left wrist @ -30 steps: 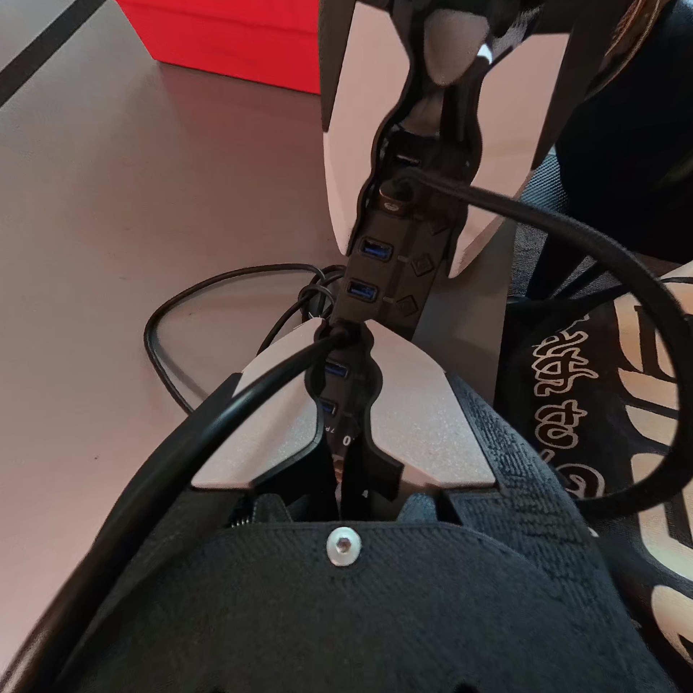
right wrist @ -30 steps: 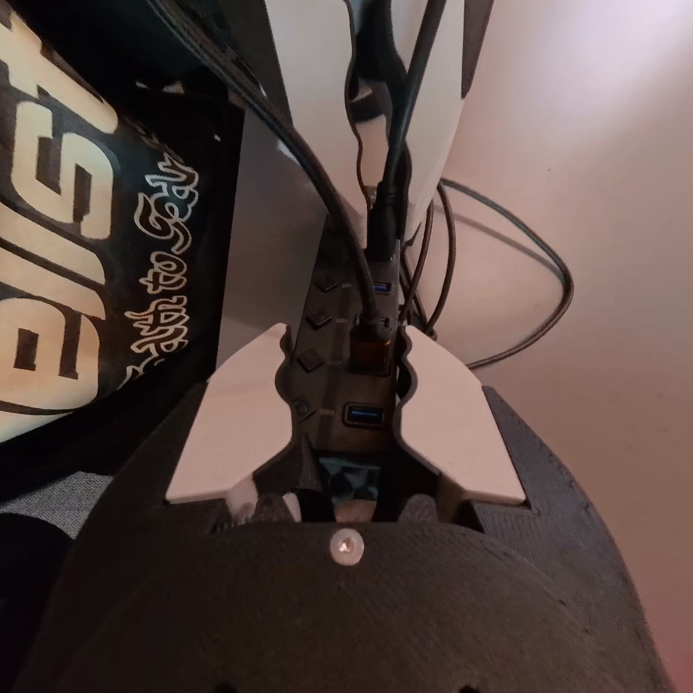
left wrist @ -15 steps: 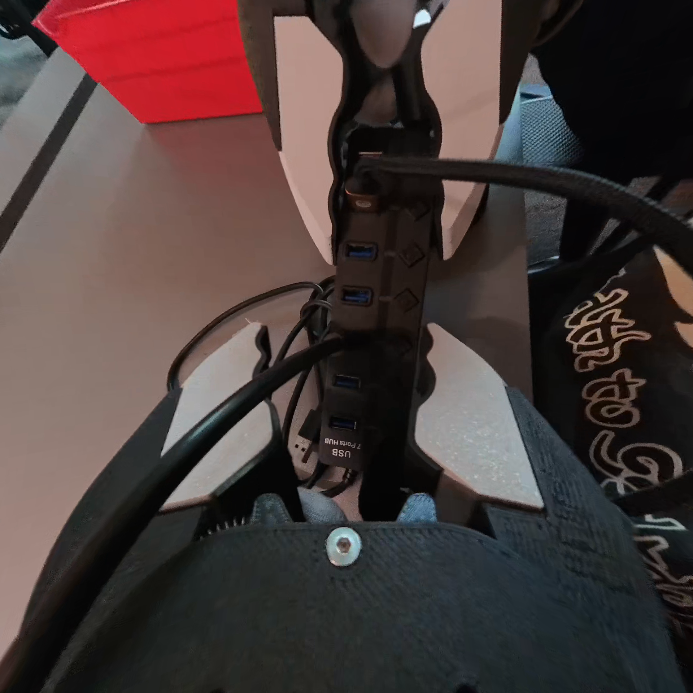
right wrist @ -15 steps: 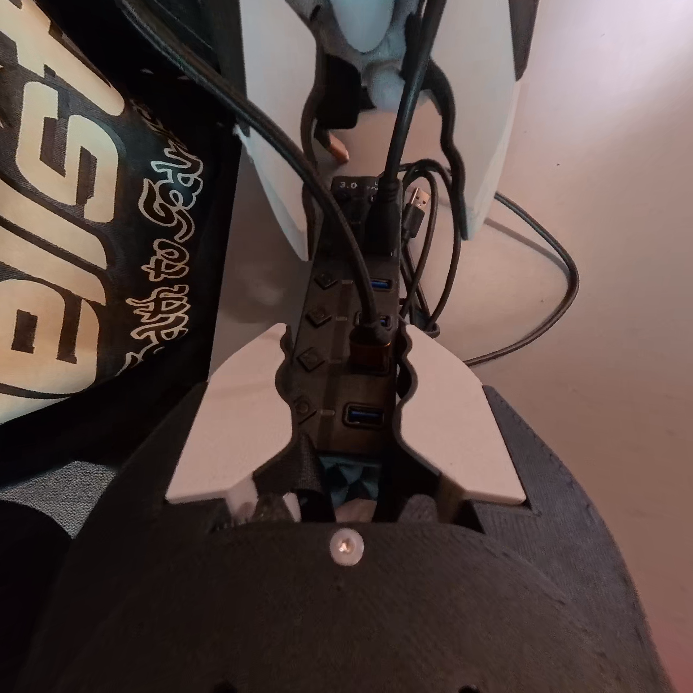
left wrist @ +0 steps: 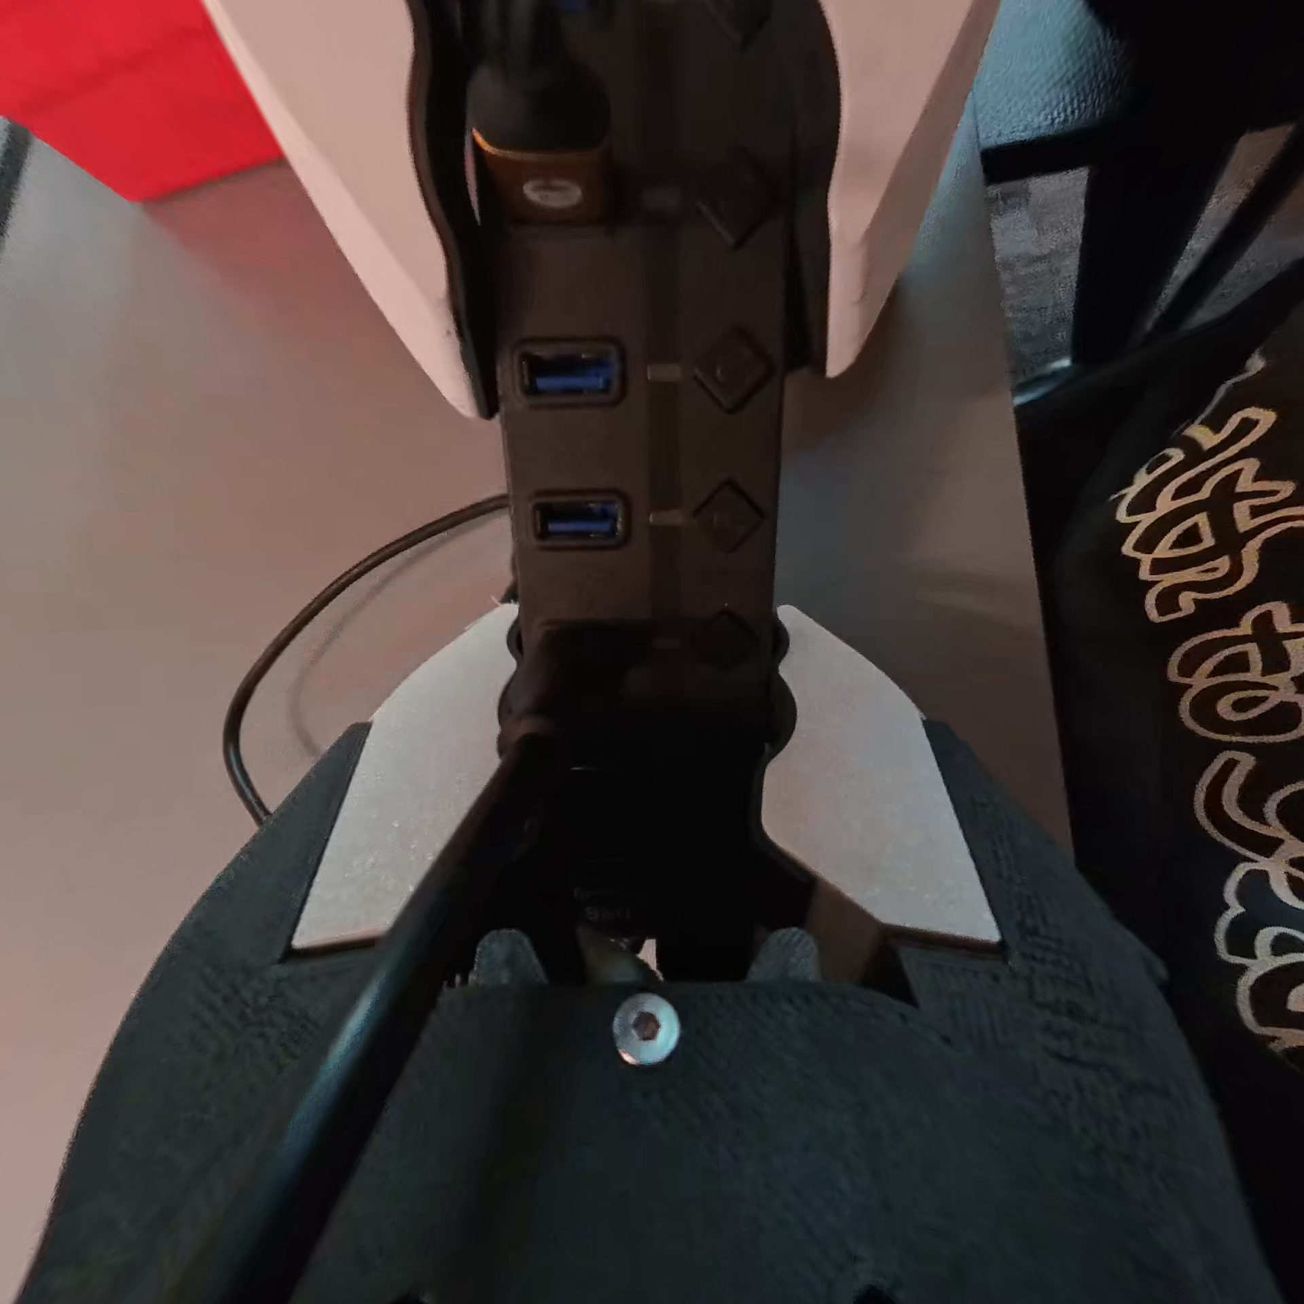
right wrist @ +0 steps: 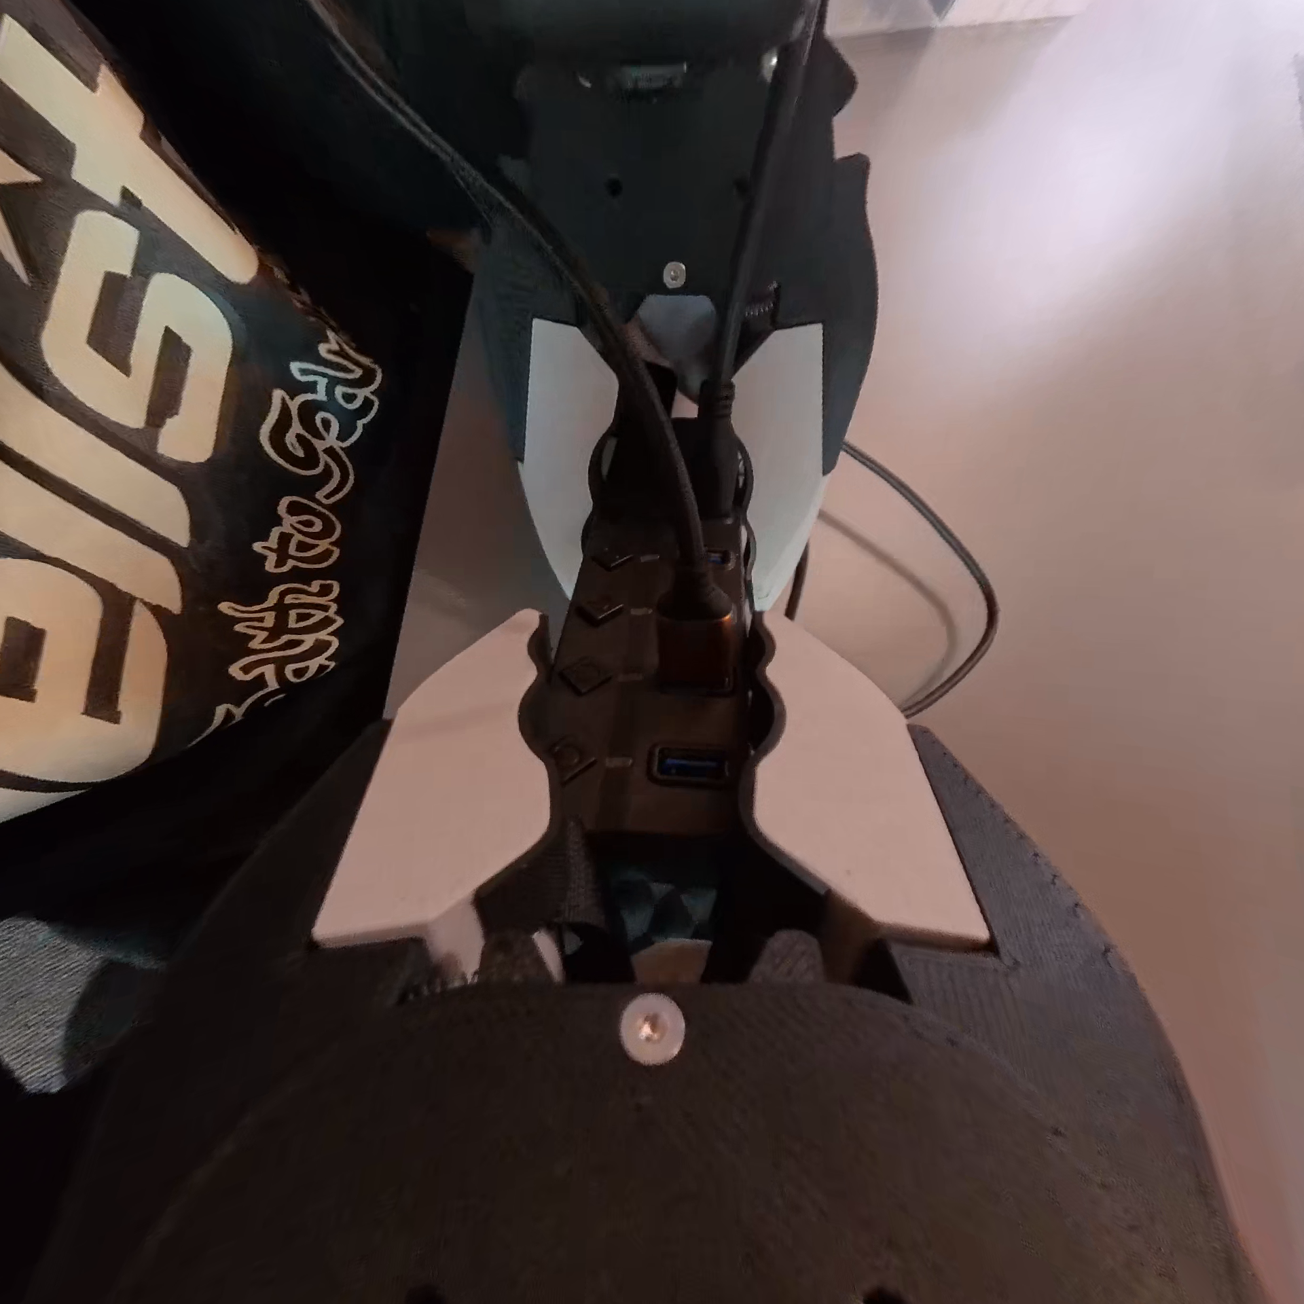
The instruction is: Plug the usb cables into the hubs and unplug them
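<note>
A black USB hub point(left wrist: 586, 451) with blue ports is held above the table between both grippers. My right gripper point(right wrist: 649, 624) is shut on one end of the hub point(right wrist: 628, 790); it shows at the top of the left wrist view point(left wrist: 660, 388). My left gripper point(left wrist: 649, 621) is open, its fingers close along both sides of the other end. A black cable plug point(left wrist: 564, 677) sits in a port between the left fingers, and its cable point(left wrist: 423, 917) trails down left. A bronze plug point(right wrist: 695, 649) with a braided cable sits in a port by the right fingertips.
A red box point(left wrist: 127, 92) stands at the back left of the grey table point(left wrist: 176, 494). A thin black cable loop point(left wrist: 317, 614) lies on the table under the hub. A person's black garment with pale print point(right wrist: 141, 494) is close beside the grippers. Across from one pair of fingers to the other is roughly 6 cm.
My left gripper let go of the black cable plug, opened wide, slid forward along the hub and narrowed around it. My right gripper kept its hold on the hub.
</note>
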The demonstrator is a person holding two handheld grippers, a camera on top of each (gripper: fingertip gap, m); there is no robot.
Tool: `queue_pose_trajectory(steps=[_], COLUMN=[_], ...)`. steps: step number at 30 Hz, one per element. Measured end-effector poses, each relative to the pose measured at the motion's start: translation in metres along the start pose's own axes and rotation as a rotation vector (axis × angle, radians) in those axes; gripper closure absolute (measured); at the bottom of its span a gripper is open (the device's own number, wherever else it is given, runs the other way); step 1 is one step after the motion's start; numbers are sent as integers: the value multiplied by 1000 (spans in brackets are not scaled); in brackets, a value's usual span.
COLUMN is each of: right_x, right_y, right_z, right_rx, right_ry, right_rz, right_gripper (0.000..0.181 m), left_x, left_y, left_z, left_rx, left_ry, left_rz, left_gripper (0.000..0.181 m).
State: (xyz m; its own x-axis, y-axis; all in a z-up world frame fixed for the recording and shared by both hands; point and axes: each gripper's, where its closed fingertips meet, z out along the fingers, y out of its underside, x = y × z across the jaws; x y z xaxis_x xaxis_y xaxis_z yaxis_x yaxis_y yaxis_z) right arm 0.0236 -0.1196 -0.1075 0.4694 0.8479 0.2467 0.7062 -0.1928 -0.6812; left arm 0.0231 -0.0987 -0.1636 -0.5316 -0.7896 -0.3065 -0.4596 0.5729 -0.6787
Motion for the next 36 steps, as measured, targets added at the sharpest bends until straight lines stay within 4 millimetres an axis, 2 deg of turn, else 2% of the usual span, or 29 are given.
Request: queue_pose_trajectory(steps=[2, 3, 5, 8, 11, 13, 17, 22, 26, 31, 35, 36], right_x=[9, 16, 28, 41, 55, 62, 67, 58, 58, 59, 66, 66], right_y=[-13, -25, -51, -75, -83, -82, -79, -89, -88, -92, -86, -84], right_z=[-6, -13, -34, -64, -77, -72, -44, -11, 9, 10, 11, 12], right_rx=[66, 133, 298, 505, 616, 640, 663, 793, 835, 893, 909, 908], right_ry=[83, 149, 261, 397, 493, 501, 424, 218, 167, 225, 334, 347], right_rz=[-31, -35, -39, -17, 47, 119, 255, 463, 587, 598, 627, 631], right_gripper=[128, 135, 137, 121, 110, 102, 94, 89, 77, 88, 116, 129], left_x=[-5, -9, -18, -34, -53, -64, -78, -81, -80, -76, -72, -69], left_y=[-6, -9, -16, -29, -34, -32, -27, -23, -23, -25, -30, -33], left_z=[-6, -10, -18, -34, -53, -64, -80, -82, -80, -75, -69, -66], left_rx=[64, 98, 171, 292, 389, 440, 503, 514, 502, 472, 422, 410], left_ry=[-30, -50, -105, -206, -315, -380, -454, -462, -464, -482, -531, -540], left_rz=[-29, -47, -76, -124, -188, -241, -324, -357, -346, -297, -214, -185], left_gripper=[118, 118, 118, 118, 118, 119, 119, 119, 119, 119, 119, 119])
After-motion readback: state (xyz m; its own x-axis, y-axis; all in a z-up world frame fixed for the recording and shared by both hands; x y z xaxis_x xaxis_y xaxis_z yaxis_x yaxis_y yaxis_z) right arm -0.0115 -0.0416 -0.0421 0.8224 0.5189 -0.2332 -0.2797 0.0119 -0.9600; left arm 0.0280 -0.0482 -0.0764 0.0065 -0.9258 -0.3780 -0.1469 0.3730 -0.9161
